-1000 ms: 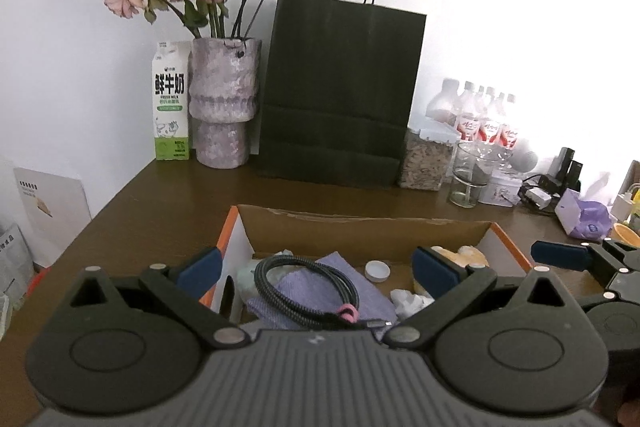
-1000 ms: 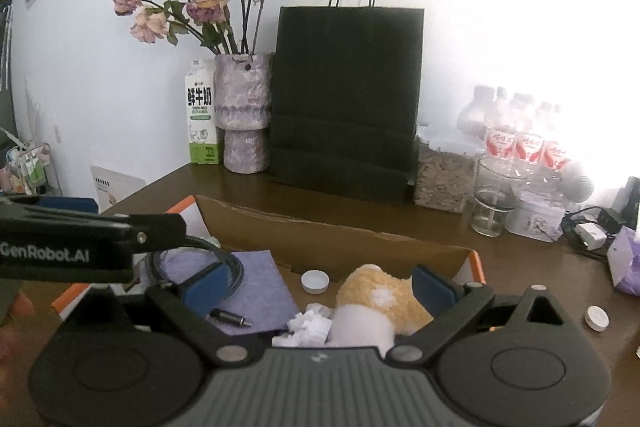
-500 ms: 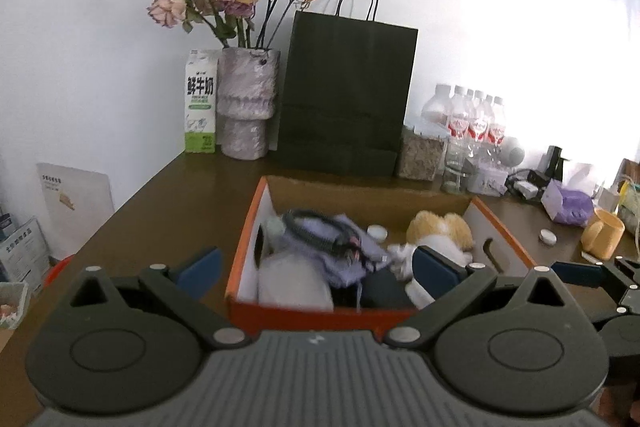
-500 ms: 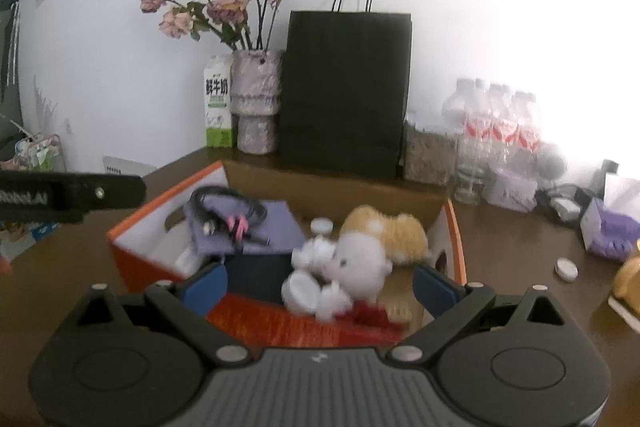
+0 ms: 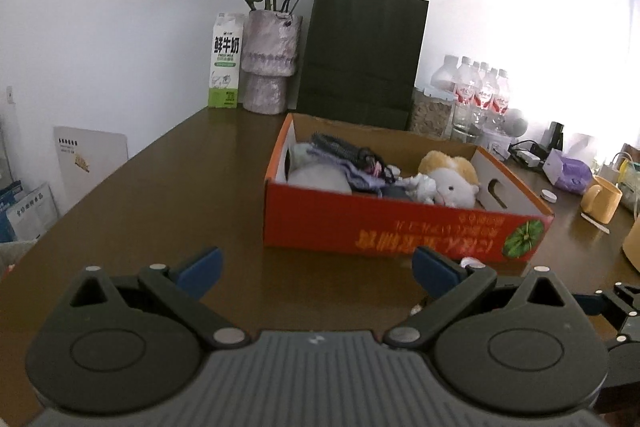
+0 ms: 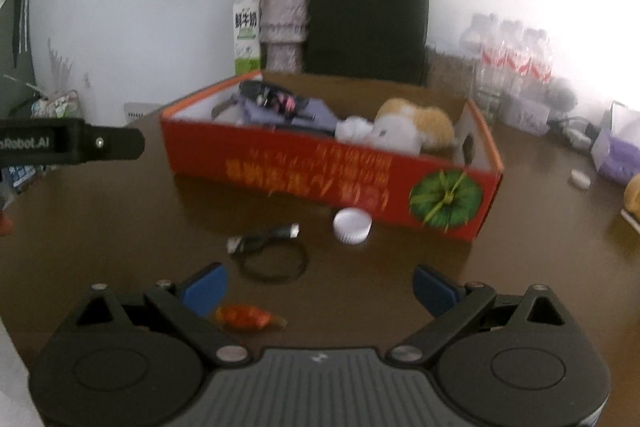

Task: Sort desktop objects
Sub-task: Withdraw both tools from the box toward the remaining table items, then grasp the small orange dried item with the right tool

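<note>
While box (image 6: 320, 167) already holds plush toy (image 6: 404, 127) etc., cable (image 6: 268, 251), cap (image 6: 352, 225), candy (image 6: 244, 317) remain on desk; both grippers (image 5: 316, 267) (image 6: 320, 287) spread wide, empty.

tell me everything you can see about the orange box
The box is an open-topped, shallow cardboard carton, orange-red outside with yellow print that reads upside down and a green round picture near one corner; inside it is white and plain brown. An end wall has a cut-out hand hole. It sits flat on the brown table, in front of the black bag. Inside lie a plush toy, a cable on purple cloth and other soft items. A white cap lies by its front wall. Neither tool touches it.
</note>
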The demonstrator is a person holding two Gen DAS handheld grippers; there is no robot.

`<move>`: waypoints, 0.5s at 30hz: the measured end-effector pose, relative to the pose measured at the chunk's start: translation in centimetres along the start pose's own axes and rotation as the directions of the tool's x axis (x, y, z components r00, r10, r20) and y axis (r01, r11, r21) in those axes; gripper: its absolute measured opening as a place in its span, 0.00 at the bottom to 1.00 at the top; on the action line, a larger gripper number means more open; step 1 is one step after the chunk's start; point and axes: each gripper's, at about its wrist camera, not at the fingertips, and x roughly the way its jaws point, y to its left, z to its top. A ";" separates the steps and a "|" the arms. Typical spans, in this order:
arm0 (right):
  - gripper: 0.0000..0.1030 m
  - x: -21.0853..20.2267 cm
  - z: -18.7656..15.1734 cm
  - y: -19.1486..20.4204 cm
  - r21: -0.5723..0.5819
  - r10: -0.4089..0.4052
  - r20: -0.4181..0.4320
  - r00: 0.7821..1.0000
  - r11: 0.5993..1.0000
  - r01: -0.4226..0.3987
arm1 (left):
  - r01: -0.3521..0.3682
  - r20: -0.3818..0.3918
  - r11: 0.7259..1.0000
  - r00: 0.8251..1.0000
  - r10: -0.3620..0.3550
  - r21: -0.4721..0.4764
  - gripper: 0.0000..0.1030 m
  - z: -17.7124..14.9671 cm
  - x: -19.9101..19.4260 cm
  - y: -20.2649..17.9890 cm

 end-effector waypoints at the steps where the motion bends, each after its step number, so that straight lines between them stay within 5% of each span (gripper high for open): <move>1: 0.97 0.1 -0.4 0.2 0.002 0.006 -0.009 1.000 1.000 -0.006 | -0.002 0.001 1.000 1.000 0.002 0.003 1.00 -0.4 -0.1 0.1; 10: 0.95 0.5 -1.8 1.0 0.041 0.019 -0.032 0.999 0.999 -0.017 | -0.035 -0.036 0.999 0.999 0.034 -0.007 1.00 -3.2 -0.8 1.2; 15: 0.81 0.5 -1.8 1.7 0.060 0.037 -0.020 0.999 0.998 -0.035 | -0.040 -0.045 0.999 0.998 0.040 -0.004 1.00 -3.6 -0.9 1.6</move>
